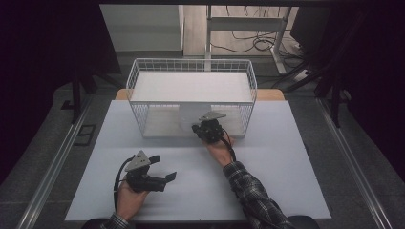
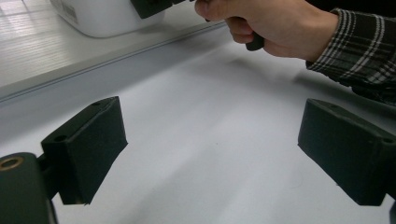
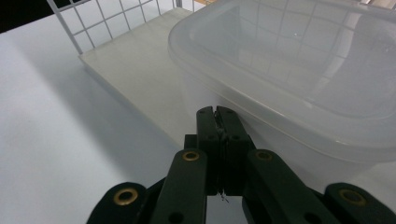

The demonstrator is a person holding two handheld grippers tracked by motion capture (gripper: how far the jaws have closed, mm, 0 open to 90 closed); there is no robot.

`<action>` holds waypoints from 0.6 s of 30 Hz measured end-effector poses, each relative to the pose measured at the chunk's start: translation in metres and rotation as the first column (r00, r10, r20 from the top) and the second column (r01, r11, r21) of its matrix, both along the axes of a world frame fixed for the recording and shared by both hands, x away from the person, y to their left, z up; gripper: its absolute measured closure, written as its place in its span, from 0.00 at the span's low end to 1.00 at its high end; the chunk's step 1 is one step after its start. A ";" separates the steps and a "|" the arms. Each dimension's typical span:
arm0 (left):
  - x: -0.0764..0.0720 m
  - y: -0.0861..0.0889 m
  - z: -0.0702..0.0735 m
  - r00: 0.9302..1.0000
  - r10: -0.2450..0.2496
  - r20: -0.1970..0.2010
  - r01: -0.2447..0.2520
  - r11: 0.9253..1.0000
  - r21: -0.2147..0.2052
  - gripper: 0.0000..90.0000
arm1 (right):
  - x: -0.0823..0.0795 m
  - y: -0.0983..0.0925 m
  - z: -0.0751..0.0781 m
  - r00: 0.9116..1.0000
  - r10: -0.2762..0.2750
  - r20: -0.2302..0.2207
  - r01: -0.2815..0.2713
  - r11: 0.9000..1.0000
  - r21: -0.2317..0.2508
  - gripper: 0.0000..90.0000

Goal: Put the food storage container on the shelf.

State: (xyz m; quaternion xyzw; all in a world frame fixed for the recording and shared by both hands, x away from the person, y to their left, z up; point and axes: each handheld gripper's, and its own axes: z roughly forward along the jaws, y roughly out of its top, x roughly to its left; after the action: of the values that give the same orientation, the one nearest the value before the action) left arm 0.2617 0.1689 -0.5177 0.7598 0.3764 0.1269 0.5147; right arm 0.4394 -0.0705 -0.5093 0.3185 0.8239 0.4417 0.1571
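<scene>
Right gripper (image 1: 198, 128) sits at the centre of the high view, nose in at the open front of the wire basket (image 1: 138, 76), and its jaws are pressed flat together with nothing between them. In the right gripper view the tips (image 3: 217, 112) stand right against the wall of the box (image 3: 299, 79), a translucent lidded tub filling the upper right of that frame, resting on the pale shelf (image 3: 135, 70) at the basket's bottom. Whether the tips actually touch the wall, I cannot tell.

Left gripper (image 1: 160, 168) waits at the lower left of the high view, jaws spread wide and holding nothing, over bare table (image 1: 267, 191); its own view has the pads (image 2: 86, 144) far apart and the right hand (image 2: 271, 25) along the top edge.

My read: closed jaws at the box wall mean a push or a nudge, not a grasp. To do it well, keep the tips low on the wall, below the lid's lip, so the box slides instead of tipping. Push straight and slow, and mind the wire on both sides. To lift it, the jaws must open first.
</scene>
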 end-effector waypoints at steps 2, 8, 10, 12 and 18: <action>0.000 0.000 0.000 1.000 -0.001 0.001 0.001 1.000 0.001 0.08 | 0.002 0.001 -0.001 1.000 -0.004 0.000 0.004 1.000 -0.007 0.98; 0.000 0.001 -0.001 1.000 0.001 0.000 -0.001 1.000 0.001 0.08 | 0.001 0.001 0.000 1.000 -0.005 0.000 0.005 1.000 -0.004 0.94; 0.000 0.000 -0.001 1.000 0.001 0.001 -0.001 1.000 0.004 0.08 | -0.002 0.000 0.001 1.000 -0.001 0.012 0.001 1.000 -0.009 0.92; 0.001 0.000 -0.001 1.000 0.000 -0.001 0.000 1.000 0.005 0.08 | -0.005 -0.001 0.004 1.000 0.005 0.022 -0.004 1.000 -0.008 0.89; 0.001 0.001 -0.003 1.000 0.004 0.000 -0.004 1.000 0.003 0.06 | -0.012 -0.006 0.009 0.999 0.012 0.030 -0.011 1.000 -0.011 0.81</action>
State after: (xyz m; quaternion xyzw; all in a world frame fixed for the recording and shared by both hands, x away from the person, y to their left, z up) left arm 0.2628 0.1696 -0.5203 0.7597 0.3776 0.1287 0.5135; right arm 0.4273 -0.0761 -0.5007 0.3062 0.8256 0.4429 0.1689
